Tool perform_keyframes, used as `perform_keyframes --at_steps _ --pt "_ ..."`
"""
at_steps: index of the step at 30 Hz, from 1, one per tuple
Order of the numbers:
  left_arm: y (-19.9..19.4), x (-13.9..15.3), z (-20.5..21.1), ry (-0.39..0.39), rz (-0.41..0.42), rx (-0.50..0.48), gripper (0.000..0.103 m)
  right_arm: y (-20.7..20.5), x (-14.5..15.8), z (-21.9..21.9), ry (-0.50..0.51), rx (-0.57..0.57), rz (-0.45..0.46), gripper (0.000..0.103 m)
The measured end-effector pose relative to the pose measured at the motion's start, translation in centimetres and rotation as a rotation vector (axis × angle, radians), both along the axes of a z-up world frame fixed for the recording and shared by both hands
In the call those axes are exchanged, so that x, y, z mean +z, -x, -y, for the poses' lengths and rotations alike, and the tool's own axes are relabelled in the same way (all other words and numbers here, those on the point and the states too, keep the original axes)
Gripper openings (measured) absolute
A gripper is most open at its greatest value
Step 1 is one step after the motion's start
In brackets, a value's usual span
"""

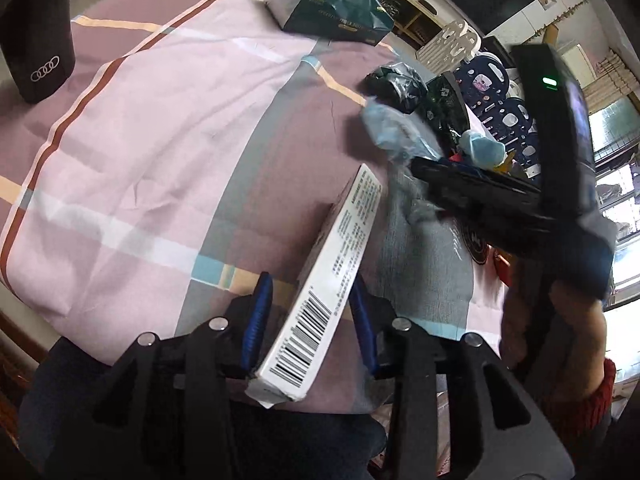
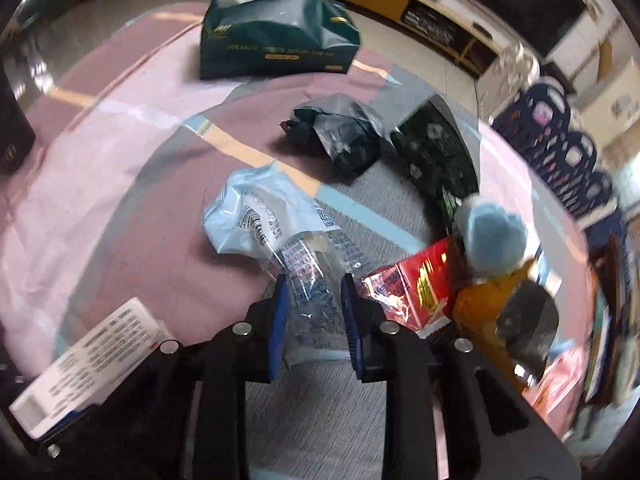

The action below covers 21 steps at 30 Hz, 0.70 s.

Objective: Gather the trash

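The left tool [image 1: 310, 320] grips a stiff, light white carton [image 1: 320, 308] across its narrow sides. The right tool [image 2: 314, 320] has its pads pinched on the clear tail of a crumpled pale-blue wrapper [image 2: 264, 216] lying just ahead on the cloth-covered worktop [image 2: 120, 200]. The wrapper looks flimsy and slippery, so it is best held by bunched film.

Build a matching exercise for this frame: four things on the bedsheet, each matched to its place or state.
1 white box
2 clear wrapper
3 tissue pack
4 red packet

a far edge of the sheet
b between the right gripper's pads
c between the left gripper's pads
d just right of the right gripper

Pairs: 1-c, 2-b, 3-a, 4-d
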<state>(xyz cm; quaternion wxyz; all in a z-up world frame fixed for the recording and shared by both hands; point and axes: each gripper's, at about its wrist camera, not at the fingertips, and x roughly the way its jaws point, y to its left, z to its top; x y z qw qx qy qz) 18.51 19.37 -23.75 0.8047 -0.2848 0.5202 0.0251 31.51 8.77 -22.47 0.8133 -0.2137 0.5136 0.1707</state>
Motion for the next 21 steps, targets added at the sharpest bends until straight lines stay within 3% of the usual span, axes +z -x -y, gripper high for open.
perform_keyframes --at_steps 4,6,8,11,13,17,19,21 --pt "0.0 0.1 -0.2 -0.016 0.003 0.013 0.041 1.0 2.3 5.6 -0.353 -0.109 -0.210 0.022" --pt "-0.1 0.1 -0.1 -0.018 0.004 0.010 0.041 2.0 1.7 9.5 -0.585 -0.179 -0.388 0.022" --pt "-0.1 0.0 0.1 -0.026 0.003 0.001 0.041 3.3 0.6 12.4 -0.677 -0.234 -0.466 0.022" --pt "-0.2 0.3 0.4 -0.048 0.011 -0.011 0.045 4.8 -0.8 17.2 -0.663 -0.336 -0.442 0.033" --pt "-0.2 0.5 0.7 -0.068 0.018 -0.018 0.046 5.4 -0.7 19.7 -0.654 -0.405 -0.400 0.050" --pt "-0.5 0.6 1.1 -0.088 0.022 -0.047 0.051 6.7 1.0 23.1 -0.563 -0.484 -0.240 0.054" --pt "-0.5 0.6 1.5 -0.096 0.022 -0.065 0.054 7.6 1.8 23.1 -0.516 -0.483 -0.177 0.062" --pt "-0.6 0.6 1.7 -0.105 0.020 -0.075 0.055 8.5 2.7 22.1 -0.454 -0.446 -0.114 0.063"
